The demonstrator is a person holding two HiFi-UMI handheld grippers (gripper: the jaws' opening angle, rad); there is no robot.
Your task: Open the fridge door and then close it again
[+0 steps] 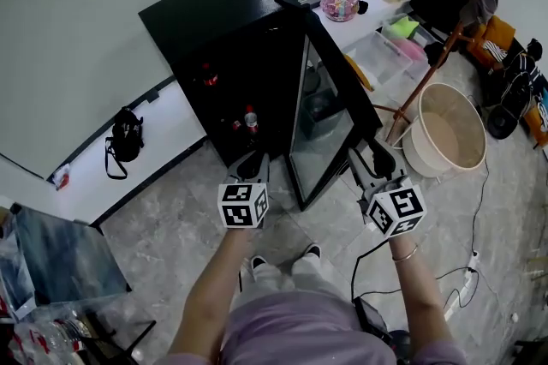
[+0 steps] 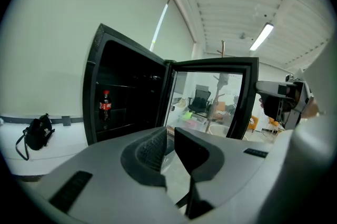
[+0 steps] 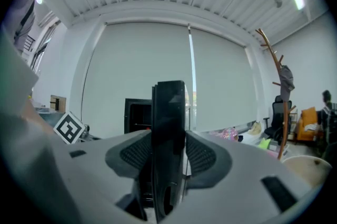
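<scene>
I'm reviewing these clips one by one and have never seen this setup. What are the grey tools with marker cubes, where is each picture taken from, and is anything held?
There is no robot: a person holds a two-fingered gripper in each hand. The head view looks down from a camera on the person's head; the other two come from cameras riding on the grippers, looking along their fingers. The person faces a black fridge whose glass door is swung open, with bottles inside. The right gripper has its fingers closed on the door's edge. The left gripper holds nothing; its fingers stand slightly apart. A cream tub sits on the floor nearby, and a black bag lies on the white ledge.
</scene>
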